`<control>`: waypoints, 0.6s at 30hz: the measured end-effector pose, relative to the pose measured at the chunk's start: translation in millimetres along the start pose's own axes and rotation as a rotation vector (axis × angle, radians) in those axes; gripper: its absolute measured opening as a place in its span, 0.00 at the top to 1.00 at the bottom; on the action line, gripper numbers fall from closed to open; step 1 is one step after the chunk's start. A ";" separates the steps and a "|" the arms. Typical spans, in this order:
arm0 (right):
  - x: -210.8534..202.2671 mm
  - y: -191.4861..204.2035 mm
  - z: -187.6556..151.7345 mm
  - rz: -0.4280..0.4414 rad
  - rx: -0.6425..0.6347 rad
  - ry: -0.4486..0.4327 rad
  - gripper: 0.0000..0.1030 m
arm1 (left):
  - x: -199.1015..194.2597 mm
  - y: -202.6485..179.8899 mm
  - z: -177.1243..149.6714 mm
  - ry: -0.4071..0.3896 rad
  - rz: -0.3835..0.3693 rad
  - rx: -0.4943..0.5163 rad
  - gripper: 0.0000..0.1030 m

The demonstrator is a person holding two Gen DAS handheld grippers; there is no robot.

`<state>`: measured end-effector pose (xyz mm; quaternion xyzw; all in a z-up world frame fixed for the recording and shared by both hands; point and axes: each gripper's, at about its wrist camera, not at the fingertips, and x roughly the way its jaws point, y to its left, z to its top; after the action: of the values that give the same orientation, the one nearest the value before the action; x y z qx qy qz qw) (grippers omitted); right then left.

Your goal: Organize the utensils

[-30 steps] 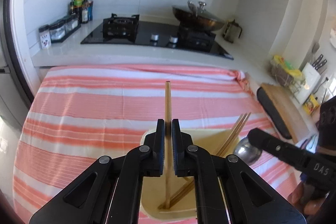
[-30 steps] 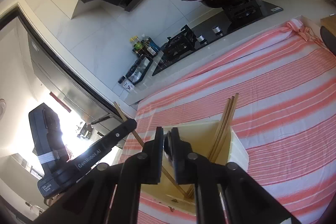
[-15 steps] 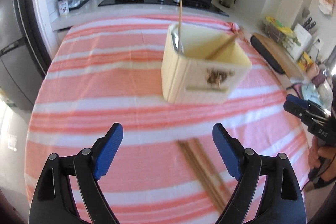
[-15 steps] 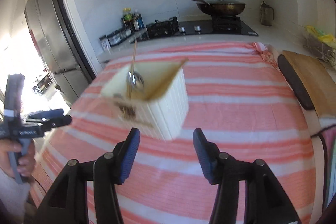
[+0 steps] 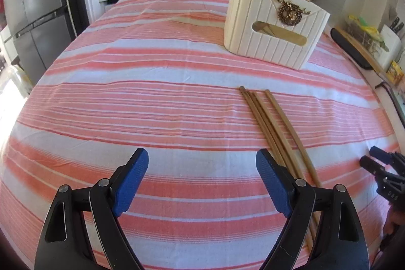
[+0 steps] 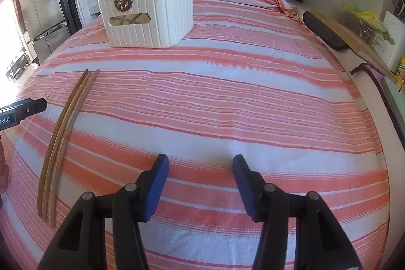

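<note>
Left tool (image 5: 201, 163) jaws wide apart, nothing between them; right tool (image 6: 198, 170) jaws partly apart, also empty, both low over the striped cloth (image 5: 152, 103) on the worktop. Remaining chopsticks (image 5: 273, 133) lie bundled flat just right of the left tool's right finger, well short of the white holder box (image 5: 273, 27), which stands further back with chopsticks already poking out the top. Next step, likely: shift left tool right, straddle one stick near mid-length, tips pressed to the cloth, close squarely so neighbours don't roll, lift, drop tip-first into the box
</note>
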<state>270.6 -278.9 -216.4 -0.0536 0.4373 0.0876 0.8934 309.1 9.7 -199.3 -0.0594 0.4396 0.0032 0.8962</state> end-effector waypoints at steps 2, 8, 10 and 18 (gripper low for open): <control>1.0 3.2 -0.8 -0.007 -0.004 -0.009 0.46 | 4.4 2.5 -2.6 0.007 -0.001 -0.011 0.15; 2.1 -0.6 -2.0 0.011 0.019 -0.021 0.42 | 9.3 0.8 -6.0 0.000 -0.002 0.003 0.11; 2.6 -0.1 -2.2 0.022 0.016 -0.020 0.37 | 10.3 0.7 -5.9 0.000 -0.004 0.004 0.10; 3.8 2.7 -1.8 0.012 0.006 -0.018 0.36 | 9.2 4.2 -6.9 -0.005 -0.015 -0.013 0.08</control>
<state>270.9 -276.1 -220.5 -0.0476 0.4297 0.0922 0.8970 309.1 12.7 -211.1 -0.0685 0.4368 -0.0003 0.8970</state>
